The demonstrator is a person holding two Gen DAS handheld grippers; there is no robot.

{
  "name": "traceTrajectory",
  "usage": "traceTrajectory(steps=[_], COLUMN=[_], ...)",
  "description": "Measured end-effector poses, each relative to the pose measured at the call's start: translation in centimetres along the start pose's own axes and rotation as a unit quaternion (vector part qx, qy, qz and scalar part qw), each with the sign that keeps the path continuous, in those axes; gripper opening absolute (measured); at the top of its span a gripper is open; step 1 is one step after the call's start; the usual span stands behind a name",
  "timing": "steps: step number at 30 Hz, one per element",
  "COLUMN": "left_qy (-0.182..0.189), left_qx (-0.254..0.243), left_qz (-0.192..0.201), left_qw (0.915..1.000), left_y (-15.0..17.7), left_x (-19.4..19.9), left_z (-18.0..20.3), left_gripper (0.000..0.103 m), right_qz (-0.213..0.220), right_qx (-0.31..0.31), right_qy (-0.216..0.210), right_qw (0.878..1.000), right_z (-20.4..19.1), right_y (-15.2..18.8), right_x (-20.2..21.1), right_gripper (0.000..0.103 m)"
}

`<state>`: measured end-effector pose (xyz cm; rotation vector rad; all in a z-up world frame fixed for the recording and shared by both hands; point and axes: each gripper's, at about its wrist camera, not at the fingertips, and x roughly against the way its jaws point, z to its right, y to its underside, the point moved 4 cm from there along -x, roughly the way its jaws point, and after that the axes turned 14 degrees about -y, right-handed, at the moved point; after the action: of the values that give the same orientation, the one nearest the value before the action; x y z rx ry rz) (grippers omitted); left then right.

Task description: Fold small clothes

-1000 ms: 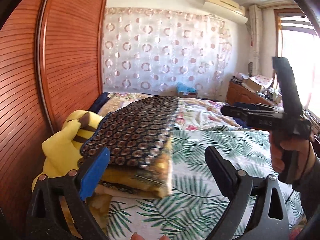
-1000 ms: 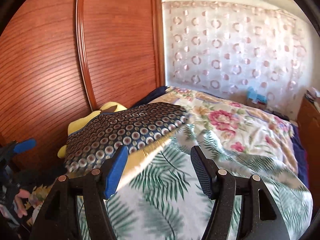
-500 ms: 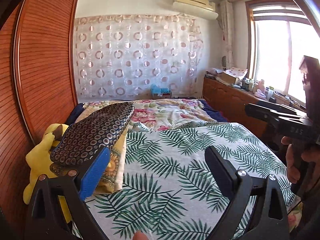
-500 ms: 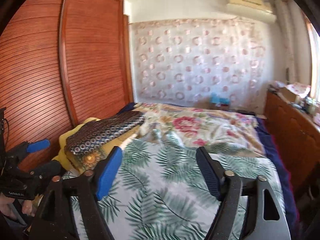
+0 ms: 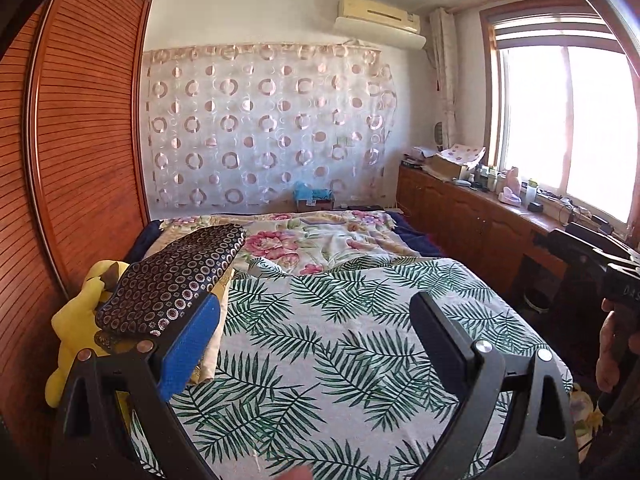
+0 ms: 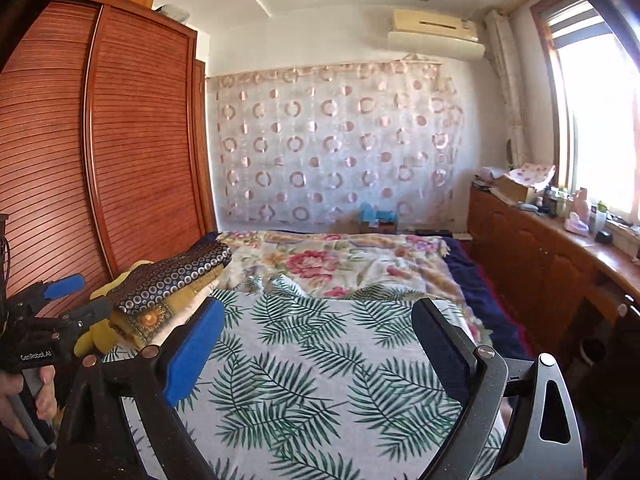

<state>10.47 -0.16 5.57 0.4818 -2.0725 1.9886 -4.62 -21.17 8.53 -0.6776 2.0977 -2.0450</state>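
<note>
A folded dark garment with a ring pattern (image 5: 176,280) lies on top of a stack of folded yellow clothes (image 6: 160,312) at the bed's left side; it also shows in the right wrist view (image 6: 172,276). My left gripper (image 5: 316,344) is open and empty, held above the palm-leaf sheet (image 5: 340,340), back from the stack. My right gripper (image 6: 316,344) is open and empty, above the same sheet (image 6: 320,360). The left gripper also shows in the right wrist view (image 6: 66,300), and the right gripper's body shows at the right edge of the left wrist view.
A yellow plush toy (image 5: 76,320) sits between the stack and the wooden wardrobe (image 5: 80,140). A floral blanket (image 5: 312,240) covers the far bed. A wooden sideboard (image 6: 540,256) with bottles and boxes runs under the window at right.
Both grippers have pulled back and up from the folded stack, which now looks smaller and farther off. Both stay open and empty.
</note>
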Motion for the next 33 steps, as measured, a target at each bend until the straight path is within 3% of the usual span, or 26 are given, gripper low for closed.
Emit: traceTrajectory(steps=[16,33], left_qy=[-0.013,-0.019], left_qx=[0.002,0.006], left_qz=[0.007,0.012], left_qw=[0.9999,0.9997], left_y=[-0.2,-0.5], left_x=[1.1,1.3], left_z=[0.0,-0.3], left_gripper=[0.096,0.096], right_qz=[0.009,0.01], right_qx=[-0.008,-0.005], right_qy=[0.017,0.017], right_qw=[1.0,1.0], right_z=[-3.0,-0.6], right_y=[1.4,1.0], right_x=[1.0,0.2], right_gripper=[0.095,0.095])
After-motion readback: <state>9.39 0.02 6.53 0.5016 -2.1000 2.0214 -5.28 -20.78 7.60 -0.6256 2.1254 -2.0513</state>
